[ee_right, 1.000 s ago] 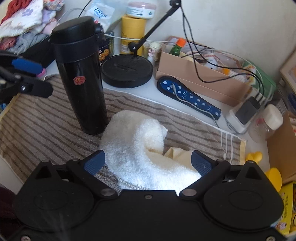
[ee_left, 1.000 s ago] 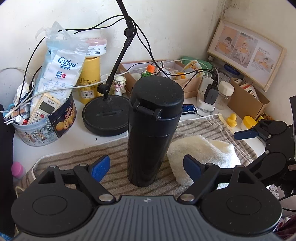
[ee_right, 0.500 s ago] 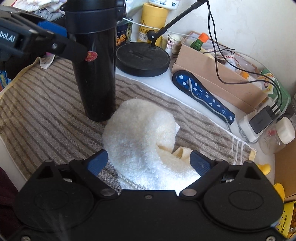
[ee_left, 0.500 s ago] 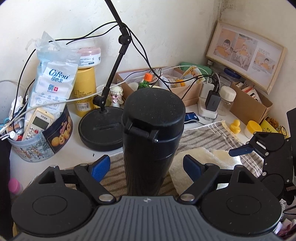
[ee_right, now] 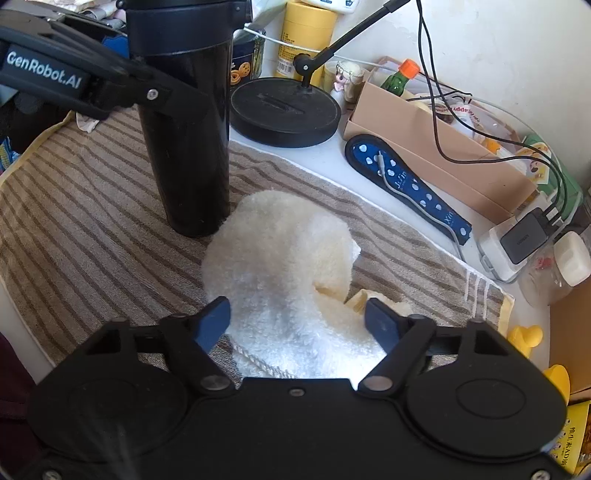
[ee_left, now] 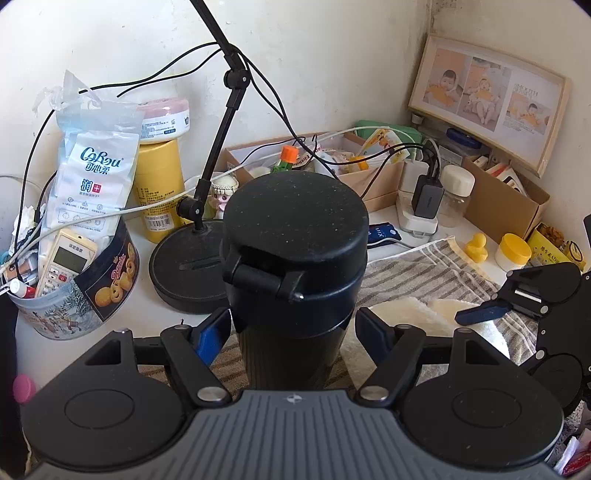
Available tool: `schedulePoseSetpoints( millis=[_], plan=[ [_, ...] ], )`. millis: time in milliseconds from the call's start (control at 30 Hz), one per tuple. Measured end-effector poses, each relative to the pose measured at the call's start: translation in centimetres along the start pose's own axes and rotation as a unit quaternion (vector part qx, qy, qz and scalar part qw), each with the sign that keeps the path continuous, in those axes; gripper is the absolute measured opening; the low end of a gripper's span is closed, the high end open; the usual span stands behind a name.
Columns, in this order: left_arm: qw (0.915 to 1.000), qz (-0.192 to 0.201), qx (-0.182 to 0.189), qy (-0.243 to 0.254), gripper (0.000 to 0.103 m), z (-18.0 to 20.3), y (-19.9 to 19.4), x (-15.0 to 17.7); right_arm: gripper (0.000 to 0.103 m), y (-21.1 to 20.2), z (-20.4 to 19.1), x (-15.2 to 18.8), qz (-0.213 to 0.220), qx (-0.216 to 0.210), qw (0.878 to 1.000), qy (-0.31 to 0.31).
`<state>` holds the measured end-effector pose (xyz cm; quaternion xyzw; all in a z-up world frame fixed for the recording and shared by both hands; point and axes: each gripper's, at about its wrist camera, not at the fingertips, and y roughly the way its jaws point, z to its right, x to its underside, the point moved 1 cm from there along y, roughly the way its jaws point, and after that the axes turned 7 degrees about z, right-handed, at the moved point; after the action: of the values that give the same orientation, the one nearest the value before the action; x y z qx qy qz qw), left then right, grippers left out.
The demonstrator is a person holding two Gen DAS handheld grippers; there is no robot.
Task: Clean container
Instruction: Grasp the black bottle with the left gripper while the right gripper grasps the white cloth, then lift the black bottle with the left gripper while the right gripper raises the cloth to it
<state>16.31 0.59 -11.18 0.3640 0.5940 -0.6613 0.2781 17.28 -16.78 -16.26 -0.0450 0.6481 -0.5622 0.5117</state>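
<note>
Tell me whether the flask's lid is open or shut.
Shut. The flask stands upright with its flip lid flat and the latch down over the rim.

Left wrist view: lower body of black flask [ee_left: 295, 258] hidden behind left gripper [ee_left: 293, 328] housing; whether the fingers touch the flask wall cannot be told. Cream cloth [ee_left: 436, 314] partly covered by flask and gripper. Right gripper [ee_left: 532, 302] cut by right edge.

Right wrist view: flask lid top cut by upper edge. Near end of cloth hidden under right gripper body. Left gripper's far finger hidden behind flask. Label text on yellow canister [ee_right: 306, 33] too small to read.
</note>
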Motion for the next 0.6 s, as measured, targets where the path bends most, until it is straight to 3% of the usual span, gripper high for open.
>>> schedulePoseSetpoints(
  millis=[200, 267, 367, 600],
  plan=[
    [1.0, -0.002, -0.004, 0.0, 0.074, 0.16, 0.22, -0.22, 0.06, 0.39, -0.26, 0.0, -0.005, 0.002, 1.0, -0.008],
    [1.0, -0.002, -0.007, 0.002, 0.065, 0.22, 0.25, -0.21, 0.053, 0.57, -0.32, -0.04, -0.009, 0.004, 1.0, -0.01],
    [0.9999, -0.001, -0.01, 0.003, 0.065, 0.31, 0.28, -0.2, 0.036, 0.78, -0.37, 0.04, -0.013, 0.005, 1.0, -0.012],
    [0.9999, 0.005, -0.007, 0.008, 0.064, 0.47, -0.11, 0.04, 0.018, 0.66, -0.02, 0.32, -0.017, 0.003, 1.0, 0.002]
  ],
)
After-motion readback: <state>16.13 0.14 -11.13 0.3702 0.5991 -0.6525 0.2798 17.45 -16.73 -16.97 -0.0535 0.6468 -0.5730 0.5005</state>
